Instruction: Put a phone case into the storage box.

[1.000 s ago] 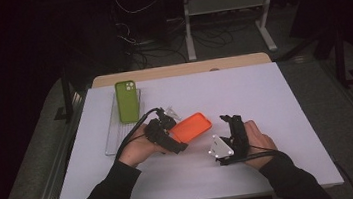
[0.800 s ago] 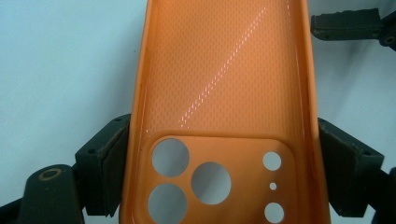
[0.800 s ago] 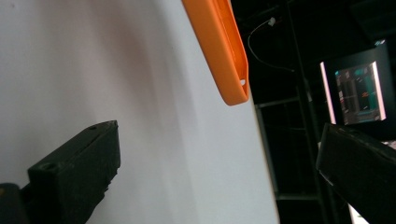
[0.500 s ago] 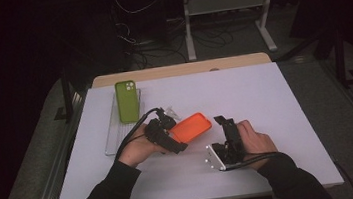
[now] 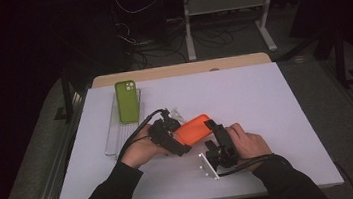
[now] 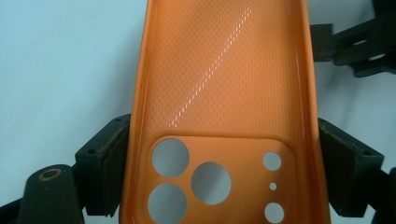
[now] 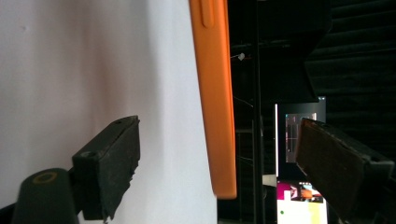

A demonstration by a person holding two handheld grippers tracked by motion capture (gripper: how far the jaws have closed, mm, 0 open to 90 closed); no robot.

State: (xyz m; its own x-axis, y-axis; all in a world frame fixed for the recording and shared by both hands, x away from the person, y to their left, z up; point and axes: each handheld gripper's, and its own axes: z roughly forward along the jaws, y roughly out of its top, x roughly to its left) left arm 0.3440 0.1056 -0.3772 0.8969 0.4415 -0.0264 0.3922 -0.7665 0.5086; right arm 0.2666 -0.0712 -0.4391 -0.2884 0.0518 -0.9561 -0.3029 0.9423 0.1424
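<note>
phone case (image 5: 194, 129) mid-table between both grippers, second phone case (image 5: 127, 101) on rack (image 5: 113, 137) behind-left

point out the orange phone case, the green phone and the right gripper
orange phone case (image 6: 224, 79), left gripper view, on its textured inner back
green phone (image 5: 127, 102), high view, middle of its back
right gripper (image 7: 219, 168), right gripper view, midway between its two jaw tips

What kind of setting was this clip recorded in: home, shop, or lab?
Most likely a lab or recording workspace. A white-topped work table stands in a dark room, loose cables and a metal equipment frame sit on the floor behind it, and a lit computer screen glows beyond the table edge.
</note>
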